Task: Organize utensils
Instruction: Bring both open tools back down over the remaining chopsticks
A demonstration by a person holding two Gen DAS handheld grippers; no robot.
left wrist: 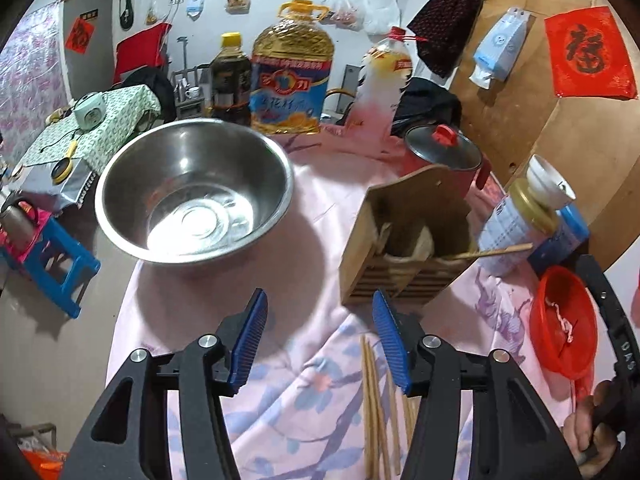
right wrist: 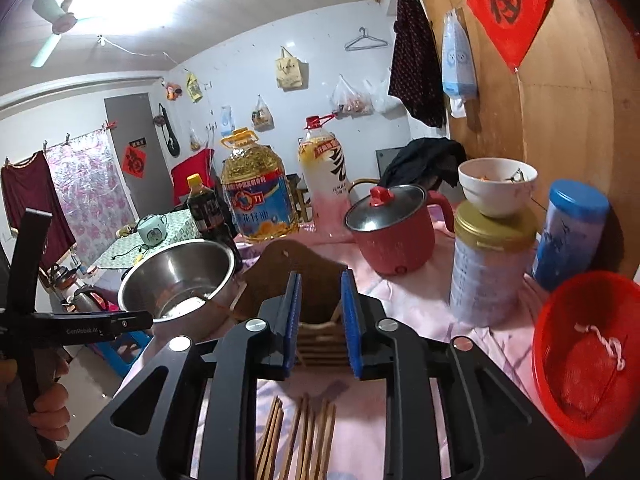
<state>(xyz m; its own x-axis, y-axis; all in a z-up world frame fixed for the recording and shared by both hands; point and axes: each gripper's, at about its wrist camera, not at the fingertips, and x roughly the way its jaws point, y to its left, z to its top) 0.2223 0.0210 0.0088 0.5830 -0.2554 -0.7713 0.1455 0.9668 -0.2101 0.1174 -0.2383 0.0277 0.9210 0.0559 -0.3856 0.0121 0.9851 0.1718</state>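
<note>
Both tools, left and right, gape empty above slim, pale wooden chopsticks.

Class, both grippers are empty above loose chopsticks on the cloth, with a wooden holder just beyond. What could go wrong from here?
1. The chopsticks lie bunched on soft cloth; the open right gripper may pinch several, or fabric.
2. One chopstick already pokes sideways from the wooden holder; a nudge could tip it out.
3. The white bowl sits atop a gold-lidded can nearby; an arm swing might topple it.
</note>
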